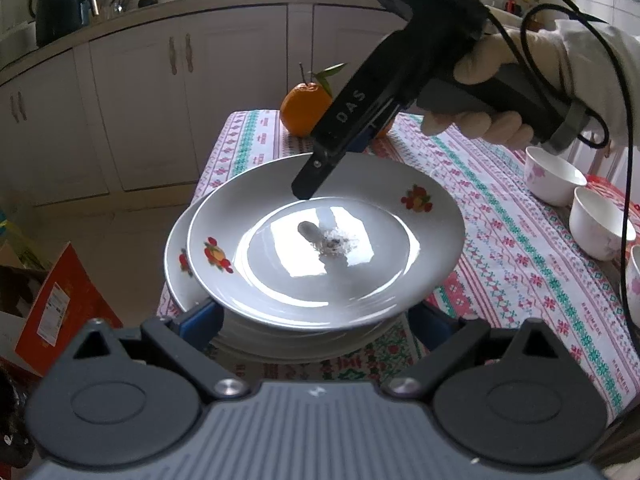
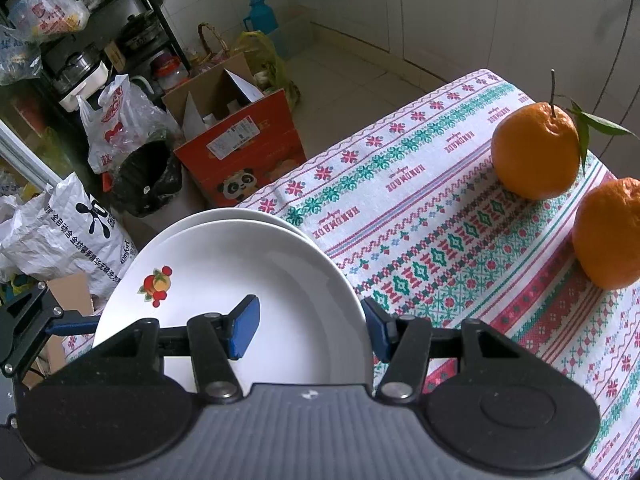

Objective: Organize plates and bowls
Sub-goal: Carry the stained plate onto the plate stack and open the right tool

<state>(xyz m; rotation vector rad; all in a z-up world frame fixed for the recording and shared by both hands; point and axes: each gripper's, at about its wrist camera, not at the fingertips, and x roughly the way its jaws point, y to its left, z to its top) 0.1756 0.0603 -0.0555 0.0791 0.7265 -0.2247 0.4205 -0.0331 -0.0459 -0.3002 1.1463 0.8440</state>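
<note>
A white plate with fruit prints (image 1: 320, 240) is the top plate of a stack at the near left corner of the table. It sits askew over the lower plates (image 1: 178, 268). My right gripper (image 1: 304, 192) comes down on its far rim. In the right wrist view this gripper (image 2: 310, 330) is shut on the plate (image 2: 224, 264): one blue pad (image 2: 244, 328) lies inside the plate and the other outside the rim. The lower plate's edge (image 2: 240, 214) peeks out behind. My left gripper (image 1: 312, 320) is open, its fingers spread wide on either side of the stack's near edge.
Three white bowls (image 1: 554, 176) stand in a row along the right side of the patterned tablecloth (image 1: 520, 264). Two oranges (image 2: 536, 150) lie at the far end. A gloved hand (image 1: 480, 64) holds the right gripper. A red box (image 2: 240, 148) and bags stand on the floor beside the table.
</note>
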